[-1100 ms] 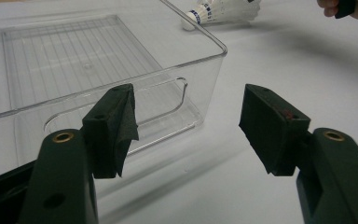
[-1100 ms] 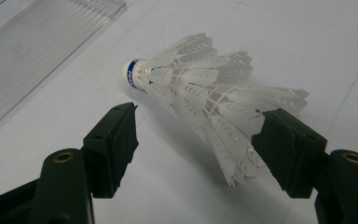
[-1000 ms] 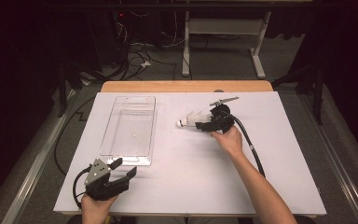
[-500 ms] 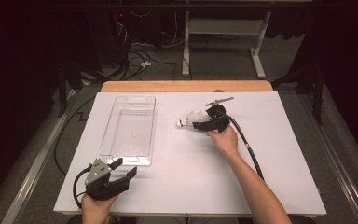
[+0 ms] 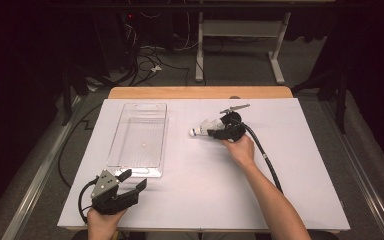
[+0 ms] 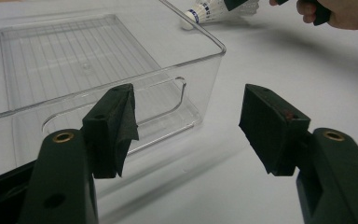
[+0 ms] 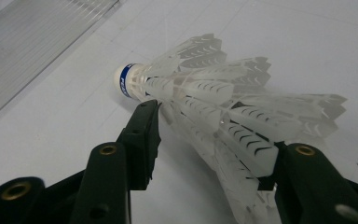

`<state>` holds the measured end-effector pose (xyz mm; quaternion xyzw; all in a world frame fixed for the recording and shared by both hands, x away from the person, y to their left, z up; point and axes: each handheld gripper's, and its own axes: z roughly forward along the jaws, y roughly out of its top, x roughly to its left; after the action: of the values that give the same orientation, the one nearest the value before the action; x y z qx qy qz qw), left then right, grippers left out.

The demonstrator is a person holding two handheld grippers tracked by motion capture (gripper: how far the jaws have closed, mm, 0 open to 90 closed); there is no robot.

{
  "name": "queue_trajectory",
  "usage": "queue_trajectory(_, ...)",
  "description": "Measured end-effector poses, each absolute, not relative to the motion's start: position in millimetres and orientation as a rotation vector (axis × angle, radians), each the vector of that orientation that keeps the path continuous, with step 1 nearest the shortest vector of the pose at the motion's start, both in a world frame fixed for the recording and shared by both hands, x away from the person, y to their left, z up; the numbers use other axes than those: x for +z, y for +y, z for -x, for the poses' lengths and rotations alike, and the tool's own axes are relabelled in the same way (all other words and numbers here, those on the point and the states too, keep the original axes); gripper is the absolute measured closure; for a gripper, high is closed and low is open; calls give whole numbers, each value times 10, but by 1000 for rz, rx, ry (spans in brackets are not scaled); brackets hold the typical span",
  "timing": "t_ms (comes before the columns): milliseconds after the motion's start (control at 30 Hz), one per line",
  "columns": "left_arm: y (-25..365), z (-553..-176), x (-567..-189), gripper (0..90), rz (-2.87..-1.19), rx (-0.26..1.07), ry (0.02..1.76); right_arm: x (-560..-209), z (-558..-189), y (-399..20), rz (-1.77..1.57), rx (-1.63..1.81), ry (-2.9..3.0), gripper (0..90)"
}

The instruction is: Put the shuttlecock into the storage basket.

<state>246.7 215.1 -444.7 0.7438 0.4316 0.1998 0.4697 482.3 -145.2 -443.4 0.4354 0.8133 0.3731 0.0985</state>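
Right gripper view is looking along two black jaws that have just been closing around a white feathered shuttlecock with a blue band on its cork tip. The shuttlecock is lying on its side on the white table surface, its skirt flaring toward the camera and its cork pointing away. The left jaw is sitting against the narrow part of the skirt, just behind the cork; the right jaw is meeting the wide rim of the feathers. Whether the pads are pressing firmly yet is hard to tell (the feathers are hiding the right pad).

To do this step well, I judge that the right gripper should be squeezing gently, since the feathers look thin and easily crushed. A grip nearer the cork would likely be steadier.

High view is showing the shuttlecock near the table's middle, well apart from the clear rectangular plastic tray to its left, which is standing empty. The left gripper is resting near the front edge, just by the tray's near end, its jaws standing wide apart and holding nothing.
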Motion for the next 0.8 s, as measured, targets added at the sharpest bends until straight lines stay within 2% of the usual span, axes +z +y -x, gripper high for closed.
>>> queue_trajectory(333, 2150, -2467, -4447, 368, -1822, 490, 1058, -4446, -4820, -1432, -1268, 1119, 2434, 664)
queue_trajectory(633, 2148, -2469, -4448, 368, -1822, 490, 1058, -4446, -4820, -1452, -1251, 1128, 2465, 811)
queue_trajectory(800, 2147, -2470, -4449, 368, -1823, 489, 1058, -4436, -4807, -1443, -1236, 1140, 2470, 847)
